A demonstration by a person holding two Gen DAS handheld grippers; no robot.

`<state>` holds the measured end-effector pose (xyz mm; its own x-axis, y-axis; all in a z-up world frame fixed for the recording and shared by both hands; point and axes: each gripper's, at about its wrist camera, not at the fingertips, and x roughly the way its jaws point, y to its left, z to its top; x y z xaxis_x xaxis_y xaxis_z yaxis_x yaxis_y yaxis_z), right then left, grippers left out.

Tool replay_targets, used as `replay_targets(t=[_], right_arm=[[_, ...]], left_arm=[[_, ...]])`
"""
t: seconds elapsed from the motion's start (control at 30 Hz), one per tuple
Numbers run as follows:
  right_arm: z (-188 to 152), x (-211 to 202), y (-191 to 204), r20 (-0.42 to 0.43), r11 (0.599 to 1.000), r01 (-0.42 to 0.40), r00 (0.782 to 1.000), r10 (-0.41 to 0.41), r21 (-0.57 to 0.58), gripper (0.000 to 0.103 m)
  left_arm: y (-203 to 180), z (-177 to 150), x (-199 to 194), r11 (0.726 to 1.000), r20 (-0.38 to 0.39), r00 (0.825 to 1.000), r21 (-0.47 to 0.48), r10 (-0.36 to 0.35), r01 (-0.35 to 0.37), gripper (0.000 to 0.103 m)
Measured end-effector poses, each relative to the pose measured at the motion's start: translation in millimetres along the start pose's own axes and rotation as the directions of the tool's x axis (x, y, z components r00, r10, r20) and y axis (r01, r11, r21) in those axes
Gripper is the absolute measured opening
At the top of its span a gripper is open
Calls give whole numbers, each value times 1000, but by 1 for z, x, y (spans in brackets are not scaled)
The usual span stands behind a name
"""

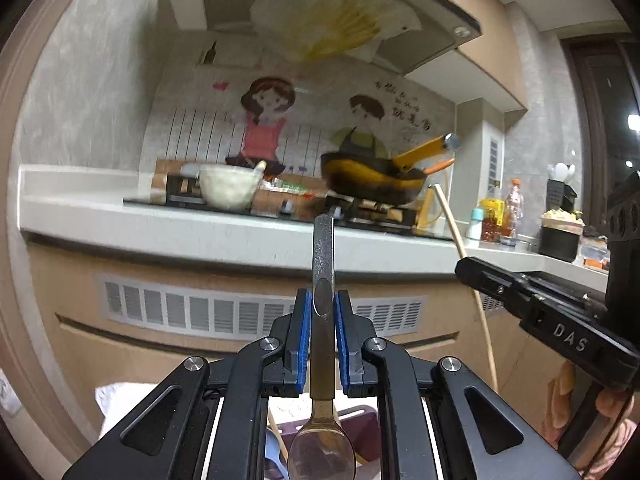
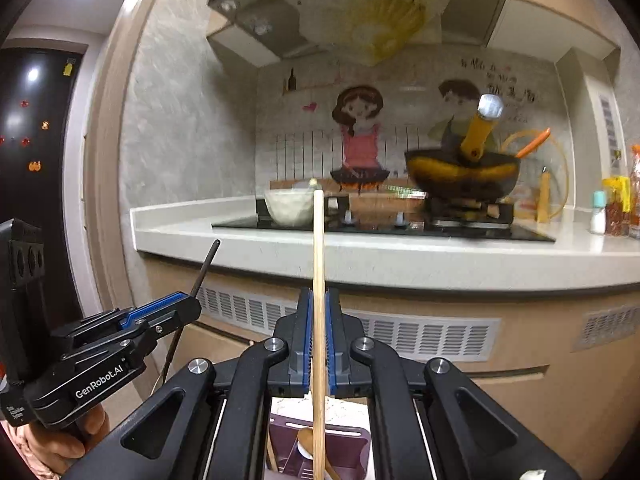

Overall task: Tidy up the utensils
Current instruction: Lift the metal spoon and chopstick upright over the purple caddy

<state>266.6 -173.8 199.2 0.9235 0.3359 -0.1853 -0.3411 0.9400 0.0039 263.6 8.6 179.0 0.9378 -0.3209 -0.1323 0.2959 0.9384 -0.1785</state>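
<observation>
Kitchen worktop (image 1: 200, 232) with stove lies ahead. Left claw (image 1: 323, 320) clamps a metal spoon (image 1: 323, 360) by the handle; right claw (image 2: 319, 320) clamps a wooden chopstick (image 2: 319, 280) mid-shaft, both probably held level for carrying clear of the purple tray (image 2: 344, 440) below.

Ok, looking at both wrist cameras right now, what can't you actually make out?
- Metal spoon: left wrist view, its bowl is cut off by the bottom edge, behind the left gripper.
- Wooden stick: right wrist view, its lower end runs off the bottom edge, below the right gripper.
- Purple tray: mostly hidden by the gripper frame; contents unclear.
- Wall writing: blurred, unreadable.
- Wok: blurred; contents unseen.
</observation>
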Motion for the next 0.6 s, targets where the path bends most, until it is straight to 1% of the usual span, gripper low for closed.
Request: replay_targets(t=[0.17, 0.33, 0.47, 0.6], right_arm=[[-23, 49, -7, -69, 1000, -1, 998, 3, 29, 6], [-52, 90, -18, -141, 999, -2, 990, 9, 50, 6], [-70, 109, -28, -166, 997, 10, 986, 3, 74, 6], [-87, 121, -30, -159, 998, 46, 986, -39, 43, 6]], left_arm=[[17, -24, 39, 999, -51, 999, -31, 16, -17, 12], [26, -51, 77, 998, -85, 995, -10, 54, -55, 12], [34, -75, 101, 996, -122, 990, -36, 71, -76, 12], [31, -97, 112, 991, -103, 986, 23, 131, -130, 12]])
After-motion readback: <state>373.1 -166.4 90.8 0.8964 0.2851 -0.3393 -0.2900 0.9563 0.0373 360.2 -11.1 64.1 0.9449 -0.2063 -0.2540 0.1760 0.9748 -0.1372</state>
